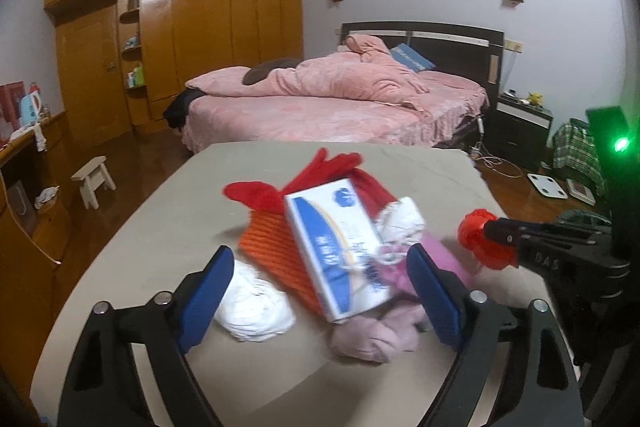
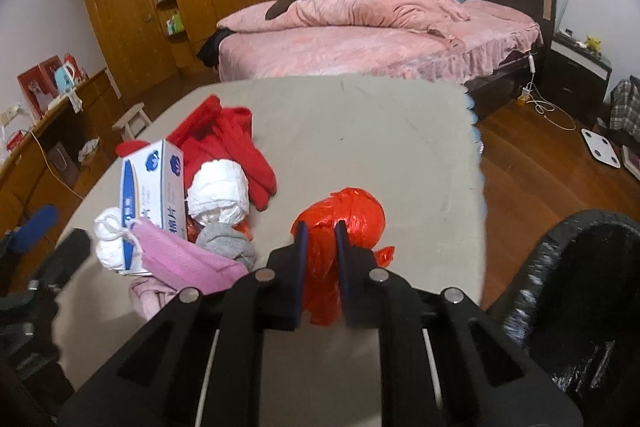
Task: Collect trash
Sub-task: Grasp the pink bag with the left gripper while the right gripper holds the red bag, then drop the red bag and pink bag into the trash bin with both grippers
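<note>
My right gripper [image 2: 320, 231] is shut on a crumpled red plastic bag [image 2: 344, 223], held just above the beige table [image 2: 360, 131]; it also shows at the right of the left wrist view, with the bag [image 1: 478, 239] at its tips. My left gripper [image 1: 320, 259] is open and empty, its blue pads either side of a white and blue box [image 1: 340, 251] that lies on a pile: a white crumpled bag [image 1: 256, 311], a tied white bag [image 1: 404, 223], orange knit [image 1: 272, 247], red gloves [image 1: 320, 171] and pink cloth [image 1: 376, 339].
A bin lined with a black bag [image 2: 576, 291] stands beside the table at the right. Behind the table are a pink bed [image 1: 340, 99], a wooden wardrobe [image 1: 200, 19], a small white stool [image 1: 94, 179] and a nightstand [image 1: 520, 123].
</note>
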The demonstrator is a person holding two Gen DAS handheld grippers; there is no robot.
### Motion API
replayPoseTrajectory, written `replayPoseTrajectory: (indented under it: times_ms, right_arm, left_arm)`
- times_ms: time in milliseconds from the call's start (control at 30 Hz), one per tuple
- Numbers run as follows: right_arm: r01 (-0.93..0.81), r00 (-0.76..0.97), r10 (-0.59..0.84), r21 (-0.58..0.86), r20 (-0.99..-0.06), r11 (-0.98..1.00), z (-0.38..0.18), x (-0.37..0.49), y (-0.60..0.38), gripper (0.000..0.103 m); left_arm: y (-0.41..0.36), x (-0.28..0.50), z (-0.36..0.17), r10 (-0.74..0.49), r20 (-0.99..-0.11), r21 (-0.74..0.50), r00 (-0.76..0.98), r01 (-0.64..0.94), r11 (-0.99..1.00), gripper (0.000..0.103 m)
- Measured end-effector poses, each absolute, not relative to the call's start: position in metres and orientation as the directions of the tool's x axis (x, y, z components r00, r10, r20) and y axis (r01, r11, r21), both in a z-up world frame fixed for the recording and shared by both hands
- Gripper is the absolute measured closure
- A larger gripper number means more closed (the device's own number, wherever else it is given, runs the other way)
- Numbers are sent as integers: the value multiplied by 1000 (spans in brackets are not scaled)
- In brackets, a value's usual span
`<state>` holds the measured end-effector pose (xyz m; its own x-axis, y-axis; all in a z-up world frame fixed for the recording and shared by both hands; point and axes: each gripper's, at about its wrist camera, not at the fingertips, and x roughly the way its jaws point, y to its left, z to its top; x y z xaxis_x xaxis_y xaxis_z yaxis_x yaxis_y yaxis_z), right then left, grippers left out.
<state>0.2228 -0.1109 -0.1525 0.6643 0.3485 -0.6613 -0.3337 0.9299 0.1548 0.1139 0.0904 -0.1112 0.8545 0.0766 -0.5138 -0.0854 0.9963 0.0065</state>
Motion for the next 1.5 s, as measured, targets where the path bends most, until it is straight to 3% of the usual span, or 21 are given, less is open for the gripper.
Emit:
replayPoseTrajectory:
  times_ms: [133,233,333,500,567,1100,1500]
  right_arm:
    - [-337,668,360,167,-651,927,-147,215,-122,91]
    - [-333,670,367,181,-645,925,-143,212,-131,91]
    - [-325,676,368,190,-638,926,-140,209,-138,91]
    - [-323,683,367,190,-631,927,-137,205,-146,91]
    - [-323,685,366,188,-630,928,-136,203,-147,91]
    - [-320,736,373,195,-565,927,-100,172,-171,91]
    - [-208,801,257,151,-541,966,-73,129,-246,91]
  left_arm:
    - [73,121,-115,15,-527,-17,850,-28,999,25]
    - [61,129,-122,-23,-547,-20,837,14,1000,37]
    - [52,137,-129,-51,-568,-24,821,45,999,55]
    - [46,142,-140,-69,-588,-29,806,65,997,96]
    - [45,138,-142,-71,-585,-30,808,66,997,102]
    - [35,119,-99,-109,-521,-63,847,90,994,103]
    - [-31,111,-59,-276,-471,-104,838,258,960,103]
